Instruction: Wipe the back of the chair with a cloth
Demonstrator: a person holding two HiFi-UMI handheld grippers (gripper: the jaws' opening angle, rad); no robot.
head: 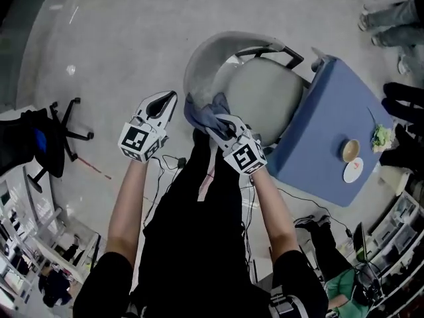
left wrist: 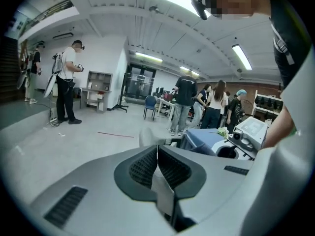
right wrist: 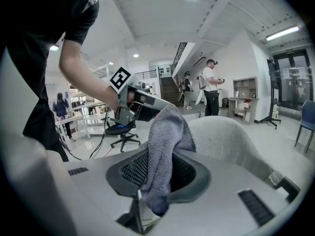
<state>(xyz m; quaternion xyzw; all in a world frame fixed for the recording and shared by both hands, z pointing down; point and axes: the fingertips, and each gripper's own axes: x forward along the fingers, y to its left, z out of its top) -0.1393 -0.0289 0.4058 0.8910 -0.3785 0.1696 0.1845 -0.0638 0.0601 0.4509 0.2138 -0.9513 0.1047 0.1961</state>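
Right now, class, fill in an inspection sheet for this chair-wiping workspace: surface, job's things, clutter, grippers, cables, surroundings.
Surface: glossy grey floor; no worktop in use.
Job's things: grey chair, its curved back nearest the person; blue-grey cloth at the back's near edge, contact unclear.
Clutter: blue table beside the chair carries a cup, a small plate and flowers.
Grippers: left gripper shut, empty, left of the chair; right gripper shut on the cloth.
Cables: black cables on the floor by the person's legs.
Surroundings: black office chair; people standing in the hall.
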